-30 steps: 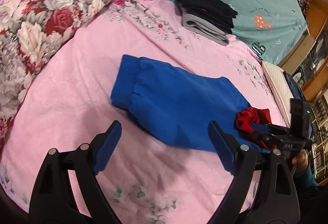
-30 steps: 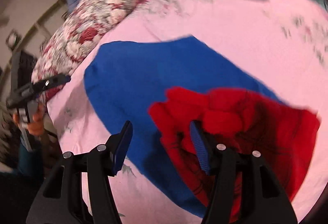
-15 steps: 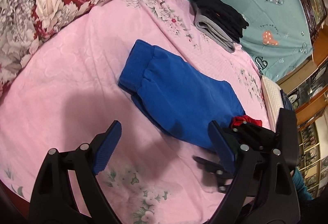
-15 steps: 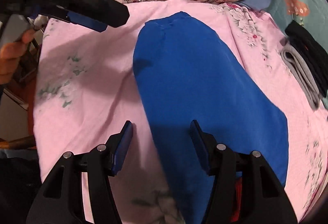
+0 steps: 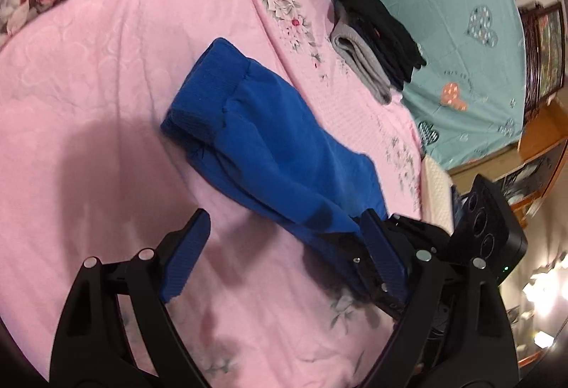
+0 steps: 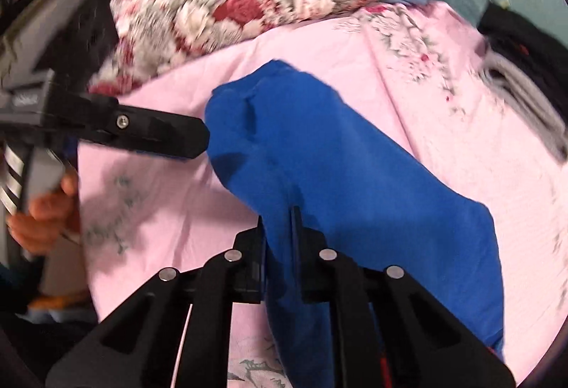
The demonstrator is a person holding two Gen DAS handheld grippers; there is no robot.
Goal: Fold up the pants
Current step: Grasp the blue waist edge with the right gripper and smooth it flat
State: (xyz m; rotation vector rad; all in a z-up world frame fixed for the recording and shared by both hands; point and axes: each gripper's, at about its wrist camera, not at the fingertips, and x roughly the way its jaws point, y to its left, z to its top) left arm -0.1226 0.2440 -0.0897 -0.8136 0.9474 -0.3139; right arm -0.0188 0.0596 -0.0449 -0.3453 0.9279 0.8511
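With the right gripper (image 6: 278, 238) pinched tight on the near edge of the blue pants (image 5: 269, 153) lying on the pink bedspread (image 5: 88, 75) and the left gripper (image 5: 284, 256) gaping empty, a one-sided pull could drag the layers askew.

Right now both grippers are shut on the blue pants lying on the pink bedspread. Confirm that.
Not quite. Only the right gripper is shut on the blue pants. The left wrist view shows the left gripper open, holding nothing. The pants do lie on the pink bedspread.
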